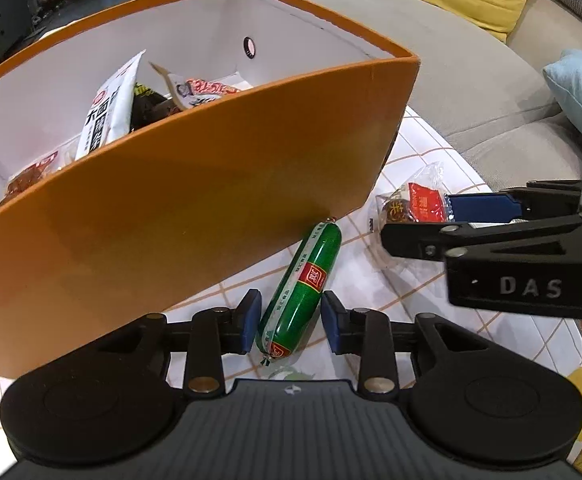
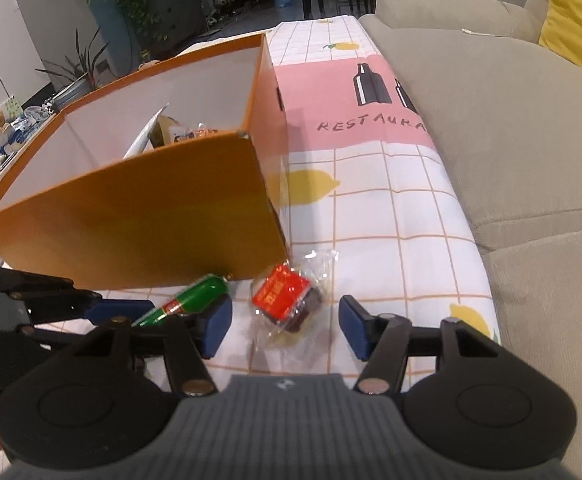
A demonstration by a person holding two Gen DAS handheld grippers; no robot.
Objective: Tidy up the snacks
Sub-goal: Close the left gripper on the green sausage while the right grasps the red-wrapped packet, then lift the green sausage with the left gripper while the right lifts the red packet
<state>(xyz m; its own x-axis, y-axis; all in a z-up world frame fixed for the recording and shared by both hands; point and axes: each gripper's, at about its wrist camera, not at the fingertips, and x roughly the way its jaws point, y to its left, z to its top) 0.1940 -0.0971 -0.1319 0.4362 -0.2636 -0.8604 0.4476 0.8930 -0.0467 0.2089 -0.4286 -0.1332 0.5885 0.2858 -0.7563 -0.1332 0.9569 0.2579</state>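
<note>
The orange box (image 1: 195, 216) walls off the counter (image 2: 371, 208) on the left; its open top is partly filled with packets (image 1: 111, 108). Bare cloth is left between box and sofa (image 2: 511, 140), interrupted only by the sausage (image 1: 307, 280) and wrapped snack (image 2: 287, 300).

Soft even indoor light, faint shadows, sharp centre, fisheye-bent edges
</note>
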